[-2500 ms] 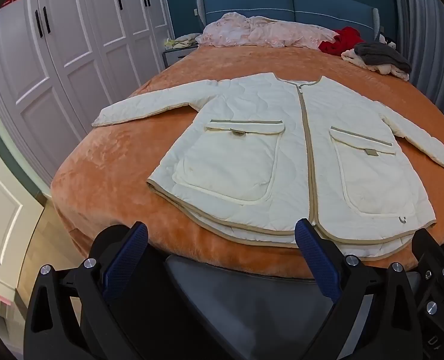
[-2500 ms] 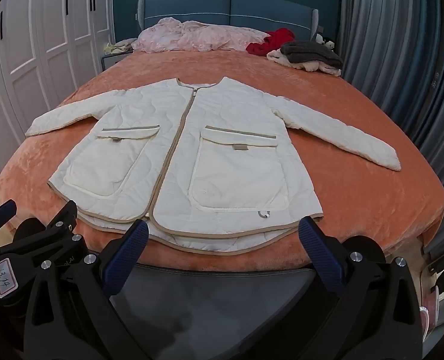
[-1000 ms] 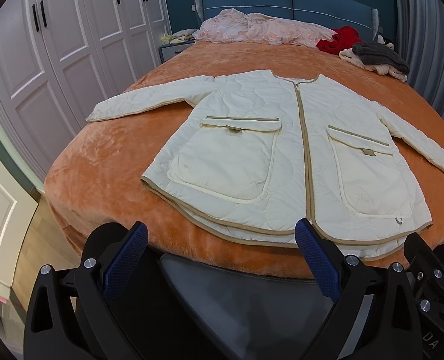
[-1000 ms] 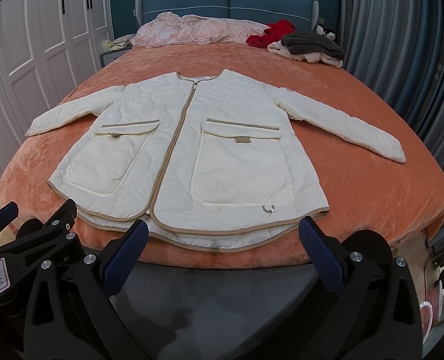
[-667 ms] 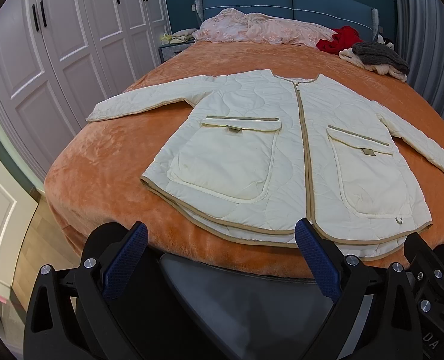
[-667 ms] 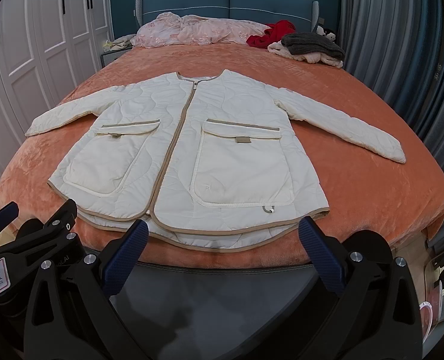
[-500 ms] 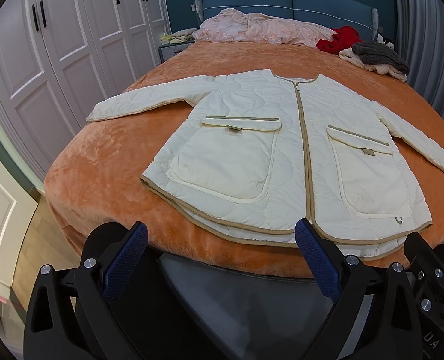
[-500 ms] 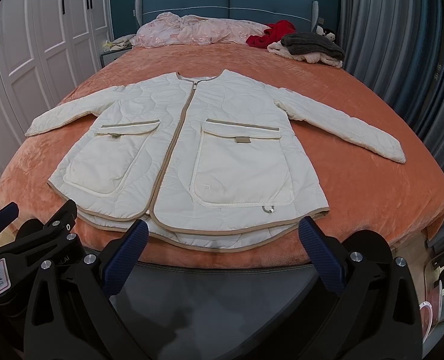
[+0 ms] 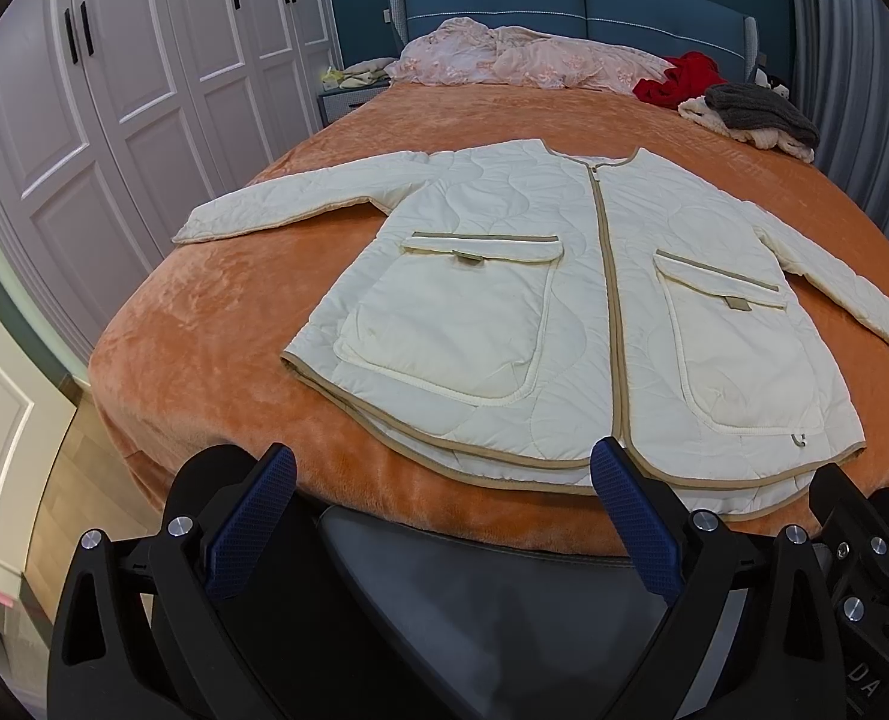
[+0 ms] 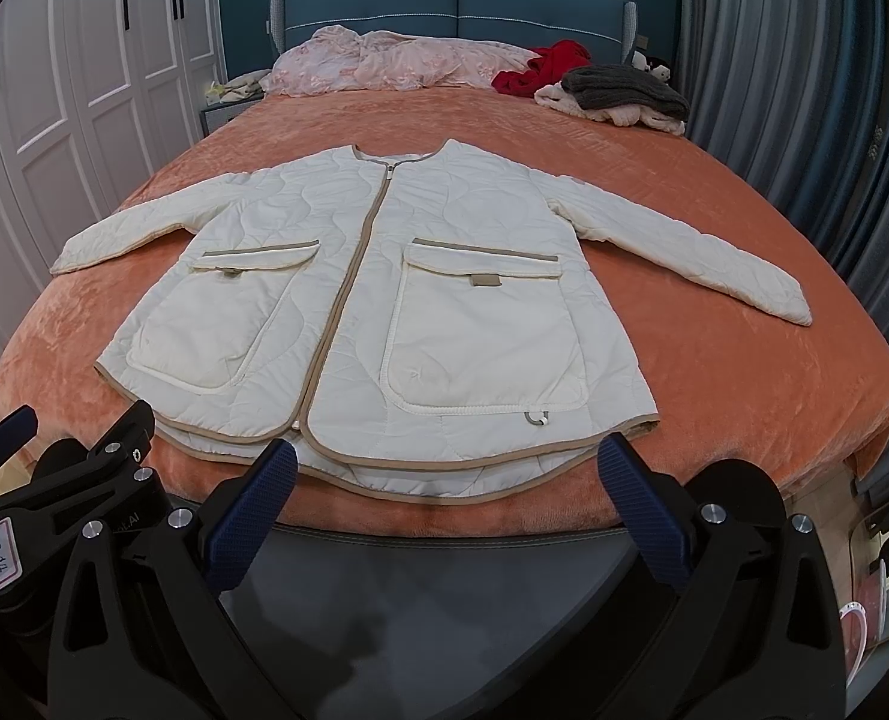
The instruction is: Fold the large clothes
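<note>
Nothing has shifted over the last half-second: left gripper (image 9: 441,516) and right gripper (image 10: 447,513) hang wide open and empty just short of the hem of the cream quilted jacket (image 10: 378,288), spread flat on the orange bedspread (image 10: 744,372); it looks soft, light and puffy, best pinched at cuffs or hem corners.

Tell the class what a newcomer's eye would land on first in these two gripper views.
The cream quilted jacket draws the eye first: it is spread flat, zipped, sleeves out to both sides, across the orange bedspread. Next come the open left gripper and right gripper near its hem, holding nothing. At the far end by the blue headboard lies a heap of pink, red and grey clothes.
</note>
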`<state>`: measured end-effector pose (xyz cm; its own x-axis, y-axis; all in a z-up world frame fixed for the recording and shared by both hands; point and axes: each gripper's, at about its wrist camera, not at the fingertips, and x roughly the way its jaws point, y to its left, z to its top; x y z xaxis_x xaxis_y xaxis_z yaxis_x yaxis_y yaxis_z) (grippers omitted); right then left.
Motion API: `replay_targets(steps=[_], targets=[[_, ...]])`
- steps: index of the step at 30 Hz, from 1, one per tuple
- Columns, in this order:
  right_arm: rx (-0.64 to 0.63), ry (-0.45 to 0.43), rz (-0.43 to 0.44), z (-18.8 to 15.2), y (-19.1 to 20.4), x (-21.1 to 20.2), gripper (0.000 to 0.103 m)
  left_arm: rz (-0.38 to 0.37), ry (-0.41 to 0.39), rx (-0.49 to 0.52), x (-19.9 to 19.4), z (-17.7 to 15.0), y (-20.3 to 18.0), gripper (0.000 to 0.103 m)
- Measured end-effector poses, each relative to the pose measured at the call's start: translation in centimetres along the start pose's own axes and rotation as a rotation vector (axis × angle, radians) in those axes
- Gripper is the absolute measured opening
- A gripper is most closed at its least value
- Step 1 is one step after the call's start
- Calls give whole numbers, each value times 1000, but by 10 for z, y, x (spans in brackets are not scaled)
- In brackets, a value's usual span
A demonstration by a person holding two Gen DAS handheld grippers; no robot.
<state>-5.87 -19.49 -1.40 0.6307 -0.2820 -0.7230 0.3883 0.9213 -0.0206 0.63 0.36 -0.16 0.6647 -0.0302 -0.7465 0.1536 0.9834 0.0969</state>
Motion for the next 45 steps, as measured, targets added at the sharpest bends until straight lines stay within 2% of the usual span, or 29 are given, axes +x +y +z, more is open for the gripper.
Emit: replay_targets(steps=[24,30,33,36,40,45], targets=[[3,6,0,-1,0,0,98,-6,4,1,0,0,-2,96],[36,19,51,4,-12,13,98,-26,-2,31,7,6,-8,96],[89,16,64,20,-37,28,98,-29,-1,42,18,18,-12,96],[155,8,40,39,-74,46,98,-20,3,43,30,33,-15,96],[301,-2,-13,64,-146,77,98,-2,29,46,57,56,-21,96],[566,10,-39,78,-264,127,98,5,11,-14,81,76,-24,96]])
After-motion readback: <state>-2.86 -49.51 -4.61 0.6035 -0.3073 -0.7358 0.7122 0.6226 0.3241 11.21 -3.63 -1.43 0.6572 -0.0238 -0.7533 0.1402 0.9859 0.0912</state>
